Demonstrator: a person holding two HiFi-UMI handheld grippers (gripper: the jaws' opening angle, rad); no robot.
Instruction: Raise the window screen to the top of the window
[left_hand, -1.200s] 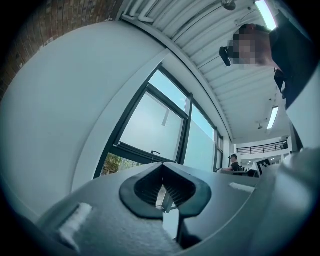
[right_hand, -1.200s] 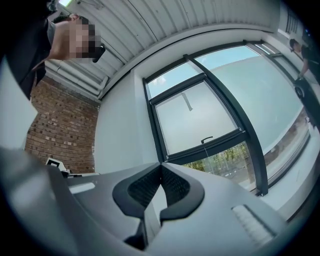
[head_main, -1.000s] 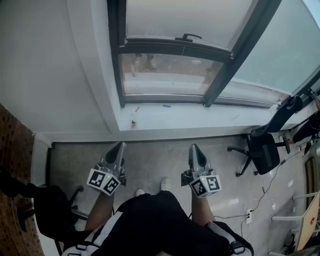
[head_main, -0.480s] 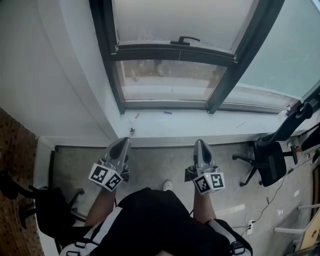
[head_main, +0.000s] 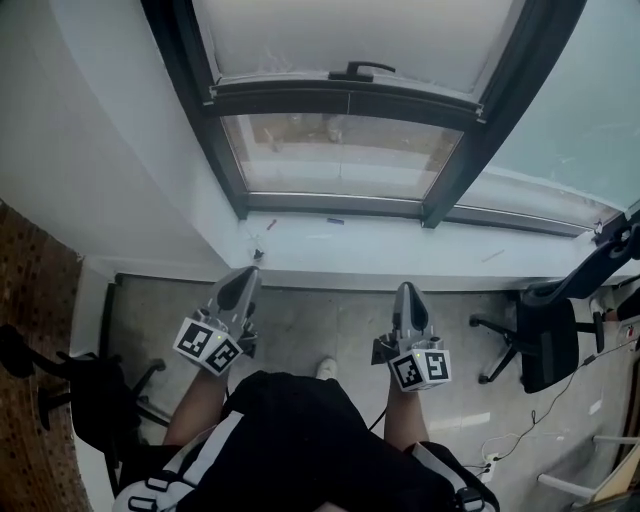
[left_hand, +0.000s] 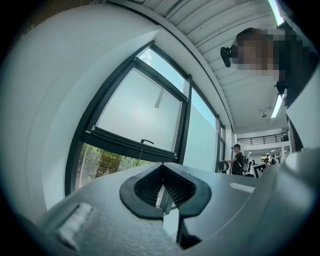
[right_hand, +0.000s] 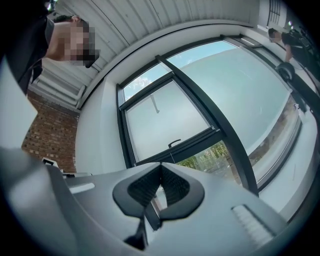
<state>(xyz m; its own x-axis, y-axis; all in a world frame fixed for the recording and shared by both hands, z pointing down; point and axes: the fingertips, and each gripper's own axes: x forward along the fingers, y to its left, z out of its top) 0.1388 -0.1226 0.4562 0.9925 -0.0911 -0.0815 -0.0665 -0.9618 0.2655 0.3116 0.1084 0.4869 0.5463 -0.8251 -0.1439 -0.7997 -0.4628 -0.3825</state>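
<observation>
— Two hand-held grippers to enter first. State of each?

— Item 1, left hand-held gripper (head_main: 238, 290), lower left of centre: jaws pressed together, nothing between them, touching nothing. Item 2, right hand-held gripper (head_main: 407, 305), lower right of centre: likewise closed tight and empty. Both hang above the floor, just short of the sill (head_main: 400, 250), pointing toward the window.

— Item 3, the task's thing?

— Window screen (head_main: 350, 35): frosted panel, top centre of the frame. Its dark bottom bar (head_main: 340, 100) sits partway down the opening, with a small handle (head_main: 357, 70) at mid-bar. Clear glass (head_main: 340, 155) shows below the bar. The screen is well apart from both grippers.

— Step in hand?

— By my reading, the approach: nothing is gripped and the screen is not yet raised.

— Next move calls for?

— Probably one gripper lifted to the handle, with its jaws spread to take it or tucked under the bar. Then a straight push upward along the frame, kept even so the bar does not skew.
</observation>
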